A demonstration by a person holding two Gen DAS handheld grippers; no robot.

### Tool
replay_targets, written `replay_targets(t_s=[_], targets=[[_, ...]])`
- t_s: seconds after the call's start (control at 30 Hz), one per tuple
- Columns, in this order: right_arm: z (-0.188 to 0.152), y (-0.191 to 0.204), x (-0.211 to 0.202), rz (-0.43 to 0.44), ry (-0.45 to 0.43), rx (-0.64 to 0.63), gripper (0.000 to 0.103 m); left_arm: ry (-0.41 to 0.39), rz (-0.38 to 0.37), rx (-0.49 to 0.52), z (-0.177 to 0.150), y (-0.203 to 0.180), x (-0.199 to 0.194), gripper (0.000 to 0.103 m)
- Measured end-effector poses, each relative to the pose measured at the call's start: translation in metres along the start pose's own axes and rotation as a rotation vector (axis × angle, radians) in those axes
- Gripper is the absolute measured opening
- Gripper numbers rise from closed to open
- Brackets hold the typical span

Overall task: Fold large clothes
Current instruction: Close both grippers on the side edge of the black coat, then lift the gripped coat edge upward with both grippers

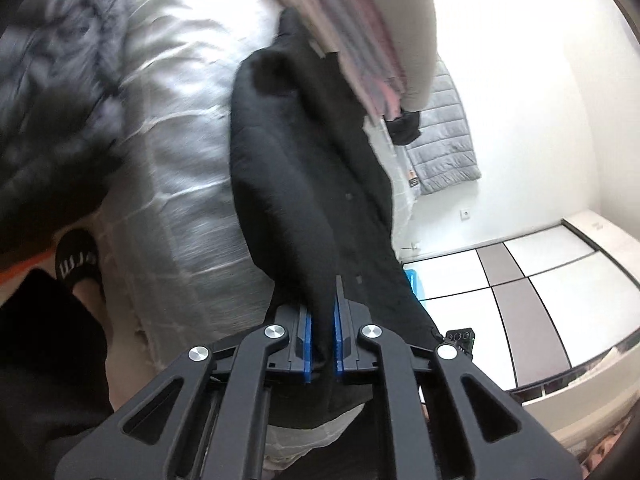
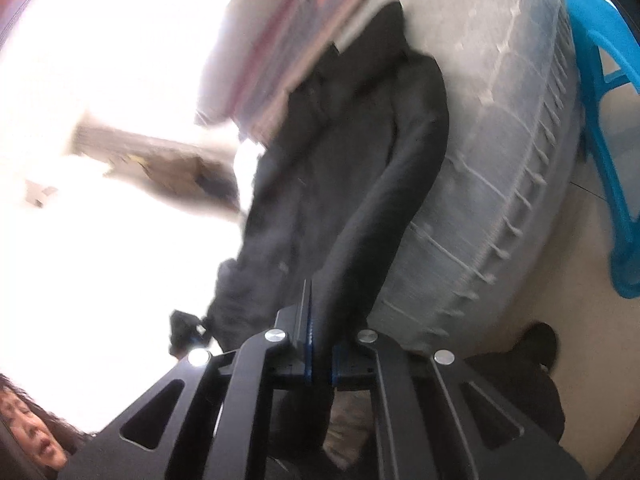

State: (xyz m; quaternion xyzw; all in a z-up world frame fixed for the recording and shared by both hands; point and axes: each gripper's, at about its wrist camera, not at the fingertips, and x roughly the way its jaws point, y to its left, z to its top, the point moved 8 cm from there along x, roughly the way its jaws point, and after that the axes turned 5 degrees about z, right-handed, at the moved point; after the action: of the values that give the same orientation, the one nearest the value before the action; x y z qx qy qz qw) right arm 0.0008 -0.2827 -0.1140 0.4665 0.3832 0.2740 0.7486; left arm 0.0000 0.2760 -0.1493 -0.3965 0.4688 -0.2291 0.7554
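Mostly, the left wrist view is smeared by motion: the stack of folded clothes (image 1: 360, 32) at the top edge is streaked and cut off, and the dark padded garment (image 1: 44, 112) at far left is too blurred to name. The left tongs (image 1: 322, 336) are closed on a fold of the black coat (image 1: 304, 168), whose cloth fills the gap between the blue pads (image 1: 306, 340); from there the coat stretches away over the plastic-wrapped mattress (image 1: 176, 140) toward the stack, and its lower edge drops out of sight behind the tongs' frame. A grey quilted jacket (image 1: 444, 136) hangs beyond. From the right wrist, glare washes out the whole left side, and the stack (image 2: 288, 40) is again a blur. The right tongs (image 2: 320, 344) are clamped on a sleeve-like roll of the black coat (image 2: 344, 168), which runs up beside the mattress edge (image 2: 500, 160). A blue plastic basket (image 2: 612, 128) is cropped at right.
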Motion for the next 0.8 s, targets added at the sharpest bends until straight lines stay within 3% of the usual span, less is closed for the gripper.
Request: replay_targets(t_s=[0.33,0.47,0.6,0.63,0.7,0.73,0.77,0.8], targets=[[-0.015,0.048,-0.033,0.127,-0.093,-0.048,0.007,-0.044,-0.056,0.107,-0.011,-0.065,-0.040,0.004],[-0.031,0.039,-0.038,0.093,-0.073,-0.048,0.007,0.008,0.007,0.121,-0.024,-0.048,-0.045,0.004],[-0.036,-0.013,-0.038,0.002,-0.026,0.044,0.010,0.142,0.140,0.008,-0.033,0.014,-0.020,0.006],[-0.034,-0.022,-0.037,-0.004,-0.017,0.063,0.010,0.124,0.124,0.014,-0.030,0.015,-0.022,0.006],[-0.036,-0.030,-0.035,0.005,0.001,0.096,0.012,0.120,0.107,-0.034,-0.027,0.021,-0.024,0.018],[-0.037,-0.032,-0.034,0.006,0.009,0.105,0.022,0.121,0.121,-0.033,-0.027,0.024,-0.023,0.024],[-0.038,-0.033,-0.033,0.007,0.024,0.108,0.032,0.128,0.135,-0.028,-0.028,0.027,-0.020,0.039],[-0.038,-0.033,-0.031,0.010,0.028,0.107,0.055,0.143,0.144,-0.034,-0.029,0.030,-0.016,0.053]])
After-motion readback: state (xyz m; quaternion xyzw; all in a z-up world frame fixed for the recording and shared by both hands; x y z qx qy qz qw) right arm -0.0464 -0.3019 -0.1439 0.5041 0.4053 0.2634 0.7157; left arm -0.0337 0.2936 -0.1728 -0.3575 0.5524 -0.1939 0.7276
